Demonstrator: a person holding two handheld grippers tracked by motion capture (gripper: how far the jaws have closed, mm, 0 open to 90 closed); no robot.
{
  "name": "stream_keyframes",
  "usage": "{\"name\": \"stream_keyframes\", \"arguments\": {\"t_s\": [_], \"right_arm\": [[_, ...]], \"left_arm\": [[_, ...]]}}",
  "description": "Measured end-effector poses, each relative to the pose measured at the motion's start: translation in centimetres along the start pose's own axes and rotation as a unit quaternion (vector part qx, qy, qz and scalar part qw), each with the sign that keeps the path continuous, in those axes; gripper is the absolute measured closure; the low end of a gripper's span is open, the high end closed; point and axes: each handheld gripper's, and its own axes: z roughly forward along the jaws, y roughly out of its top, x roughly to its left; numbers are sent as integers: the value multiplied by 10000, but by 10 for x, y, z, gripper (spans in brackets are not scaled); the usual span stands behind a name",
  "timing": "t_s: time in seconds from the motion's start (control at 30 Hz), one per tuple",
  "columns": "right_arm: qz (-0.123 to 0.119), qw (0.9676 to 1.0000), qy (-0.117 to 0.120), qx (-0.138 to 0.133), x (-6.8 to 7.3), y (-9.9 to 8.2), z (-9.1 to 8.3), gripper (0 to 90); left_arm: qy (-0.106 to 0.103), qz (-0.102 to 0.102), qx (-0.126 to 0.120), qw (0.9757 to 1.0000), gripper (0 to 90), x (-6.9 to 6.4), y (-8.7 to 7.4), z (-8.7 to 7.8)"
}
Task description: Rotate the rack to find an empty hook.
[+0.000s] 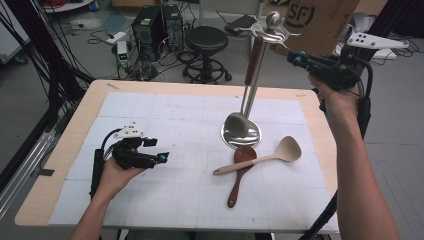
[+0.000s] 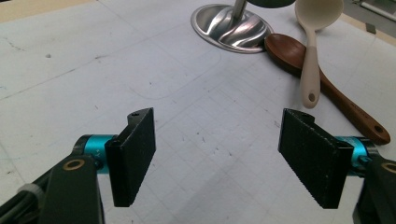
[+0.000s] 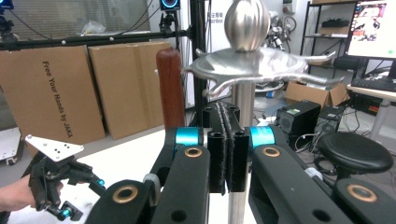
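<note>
A ladle with a reddish-brown handle hangs from the hook ring at the top of a steel rack, its metal bowl low over the rack's round base. The right gripper is held up just beside the top of the rack, jaws pressed flat together with nothing between them. It looks clear of the ladle handle, though the angle makes this hard to judge. On the tabletop in front of the base lie a dark wooden spoon and a pale beige spoon, the pale one crossing over the wooden one. Well to the left, the left gripper rests low near the tabletop, jaws standing wide apart and empty, pointing toward the spoons.
</note>
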Motion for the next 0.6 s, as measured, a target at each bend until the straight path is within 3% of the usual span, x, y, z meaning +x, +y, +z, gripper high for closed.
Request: {"name": "stream_keyframes", "arguments": {"t_s": [0.6], "right_arm": [[-143, 9998, 126, -32, 7, 7, 9, 897]], "left_arm": [[17, -7, -10, 10000, 281, 0, 0, 0]]}}
